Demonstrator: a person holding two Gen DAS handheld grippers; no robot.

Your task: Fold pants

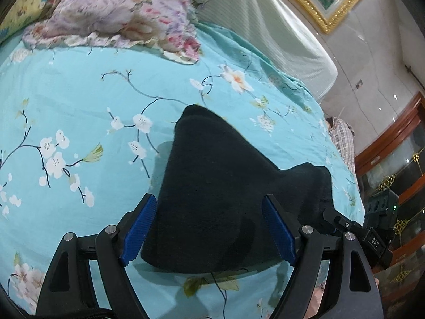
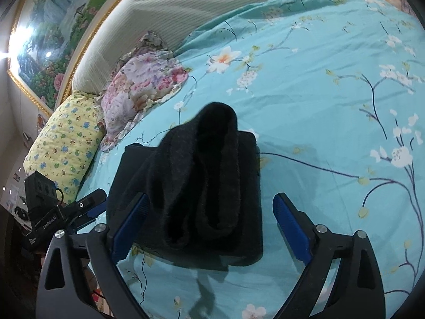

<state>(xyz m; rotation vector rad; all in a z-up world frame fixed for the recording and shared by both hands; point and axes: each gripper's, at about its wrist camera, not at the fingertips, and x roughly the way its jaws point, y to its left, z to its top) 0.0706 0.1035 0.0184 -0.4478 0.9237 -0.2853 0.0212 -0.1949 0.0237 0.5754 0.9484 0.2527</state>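
We see the black pants (image 1: 220, 186) lower centre in both wrist views, bunched into a compact stack on the teal floral bedsheet (image 1: 79, 101). Left gripper (image 1: 209, 226) is spread wide, fingers either side of the fabric – nothing pinched. Right gripper (image 2: 209, 226) is likewise released, blue pads (image 2: 292, 228) apart, a rumpled fold rising between them. Floral pillow (image 2: 143, 85) and yellow pillow (image 2: 66, 138) sit upper left in the right view.
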